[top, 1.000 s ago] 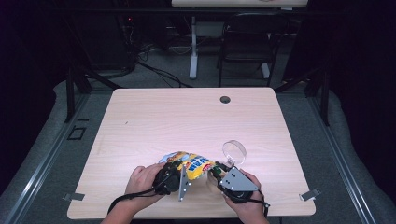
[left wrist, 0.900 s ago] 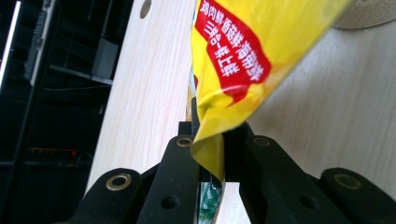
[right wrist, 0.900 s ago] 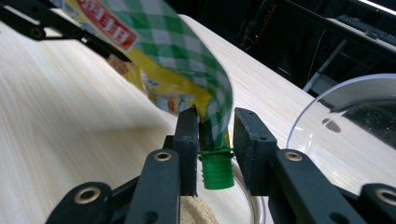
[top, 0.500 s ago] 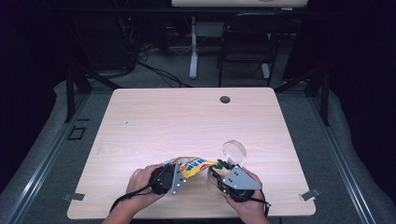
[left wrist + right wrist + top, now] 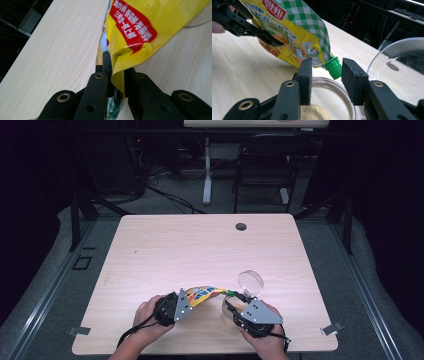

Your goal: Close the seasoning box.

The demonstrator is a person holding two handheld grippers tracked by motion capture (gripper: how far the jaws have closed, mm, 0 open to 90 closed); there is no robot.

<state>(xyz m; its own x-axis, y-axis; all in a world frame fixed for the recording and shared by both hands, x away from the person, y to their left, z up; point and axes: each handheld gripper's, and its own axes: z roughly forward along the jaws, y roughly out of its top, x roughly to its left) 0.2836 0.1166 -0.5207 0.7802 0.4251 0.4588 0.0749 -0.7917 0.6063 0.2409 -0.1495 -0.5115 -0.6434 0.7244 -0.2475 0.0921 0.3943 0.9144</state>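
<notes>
A yellow refill pouch [image 5: 205, 295] with a green-checked top hangs tilted above the table. My left gripper [image 5: 115, 67] is shut on its bottom edge. The pouch's green spout [image 5: 334, 67] points down over a clear jar [image 5: 342, 86] that holds pale grains. My right gripper [image 5: 327, 72] is open, with the spout between its pads and neither pad pressing on it. Its jaws have just been opening. In the high view both grippers sit near the table's front edge, the left gripper [image 5: 190, 302] and the right gripper [image 5: 231, 300] about a pouch length apart.
A clear round lid [image 5: 250, 282] lies just behind the jar, to the right of the spout [image 5: 402, 62]. The wooden table [image 5: 200, 250] has a cable hole [image 5: 241, 226] at the back. Chairs and desk legs stand beyond it.
My right gripper's jaws have spread wider around the green spout. My left hand has shifted a little and sunk with the pouch, which now lies flatter toward the jar.
</notes>
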